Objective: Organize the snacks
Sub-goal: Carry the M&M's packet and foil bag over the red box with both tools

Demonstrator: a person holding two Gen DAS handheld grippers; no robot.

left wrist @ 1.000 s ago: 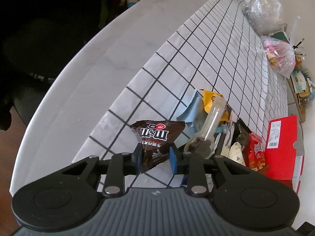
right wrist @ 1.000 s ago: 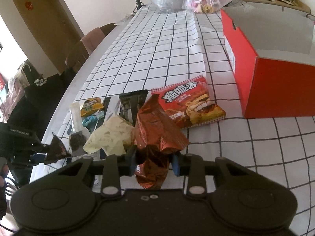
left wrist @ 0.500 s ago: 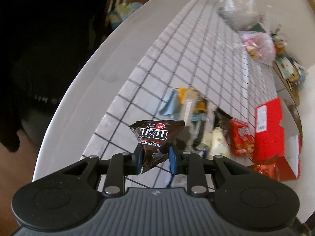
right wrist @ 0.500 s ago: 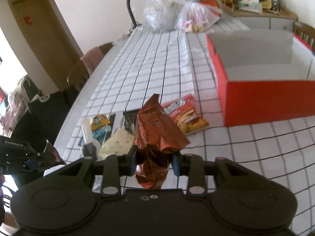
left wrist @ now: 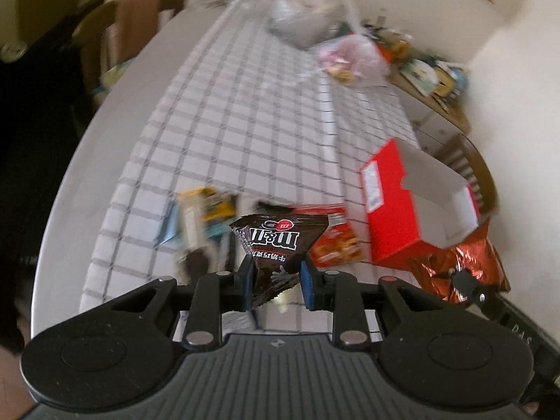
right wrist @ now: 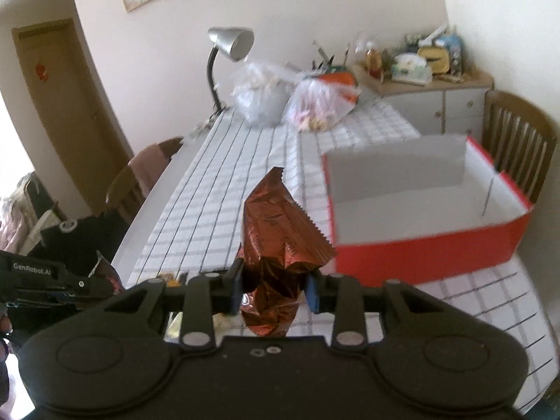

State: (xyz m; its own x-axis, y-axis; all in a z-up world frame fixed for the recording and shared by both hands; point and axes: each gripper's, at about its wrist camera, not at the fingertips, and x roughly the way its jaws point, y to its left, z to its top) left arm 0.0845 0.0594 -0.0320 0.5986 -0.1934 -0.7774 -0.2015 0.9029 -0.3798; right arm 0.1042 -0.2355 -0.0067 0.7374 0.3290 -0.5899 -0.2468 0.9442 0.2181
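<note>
My left gripper (left wrist: pixel 274 281) is shut on a dark brown M&M's packet (left wrist: pixel 276 245) and holds it above the table. My right gripper (right wrist: pixel 274 288) is shut on a crinkled copper-brown foil snack bag (right wrist: pixel 276 231), raised above the table; the bag also shows in the left wrist view (left wrist: pixel 465 266). An open red box with a white inside (right wrist: pixel 420 248) stands ahead to the right, also visible in the left wrist view (left wrist: pixel 392 224). A red snack packet (left wrist: pixel 332 241) and a small heap of other snacks (left wrist: pixel 203 210) lie on the checked cloth left of the box.
Two plastic bags (right wrist: pixel 290 101) and a desk lamp (right wrist: pixel 227 45) stand at the table's far end. Wooden chairs stand at the left (right wrist: pixel 140 171) and right (right wrist: pixel 518 133). A sideboard with clutter (right wrist: pixel 430 84) lines the far wall. The left gripper shows at the left edge (right wrist: pixel 52 280).
Both grippers have risen with their packets and swung toward the red box. The box's open inside now shows in the right wrist view, and the snack heap lies lower and further off.
</note>
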